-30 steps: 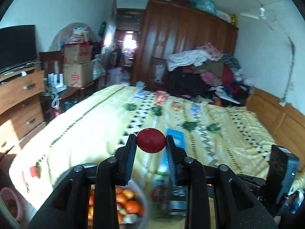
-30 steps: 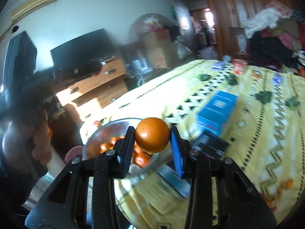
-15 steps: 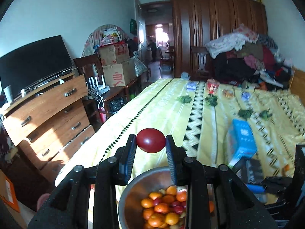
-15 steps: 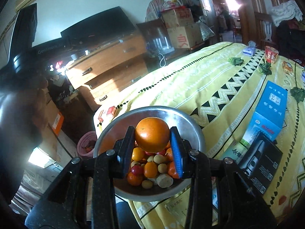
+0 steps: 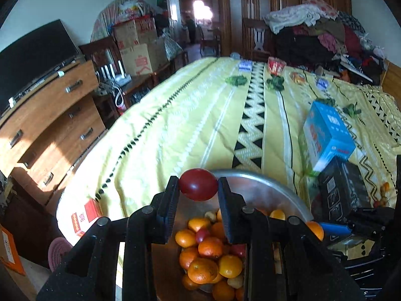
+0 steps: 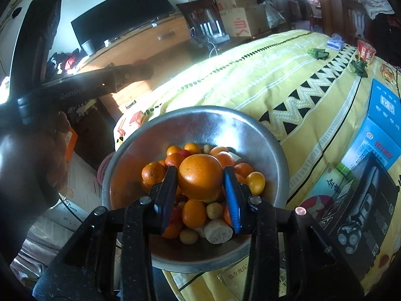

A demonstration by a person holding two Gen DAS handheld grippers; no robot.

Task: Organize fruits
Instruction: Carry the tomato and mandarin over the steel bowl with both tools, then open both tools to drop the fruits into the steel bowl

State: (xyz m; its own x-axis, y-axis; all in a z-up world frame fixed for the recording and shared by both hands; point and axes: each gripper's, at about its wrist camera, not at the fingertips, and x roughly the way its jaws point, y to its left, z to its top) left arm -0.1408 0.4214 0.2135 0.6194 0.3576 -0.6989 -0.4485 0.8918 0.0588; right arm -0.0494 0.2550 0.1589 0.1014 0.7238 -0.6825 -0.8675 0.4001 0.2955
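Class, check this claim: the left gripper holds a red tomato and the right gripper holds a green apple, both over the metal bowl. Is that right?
Not quite. The right gripper holds an orange, not a green apple, as the right wrist view shows. The left gripper does hold the red tomato over the metal bowl.

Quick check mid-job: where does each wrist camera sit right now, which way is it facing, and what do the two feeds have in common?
Left wrist: rides the left gripper, which holds a red fruit over the bowl, facing along the bed toward the wardrobe; its own fingers show.
Right wrist: rides the right gripper, which holds an orange above the bowl, facing the dresser and TV; its fingers and the other gripper's body show at left.
Shared: bowl, bed, blue box.
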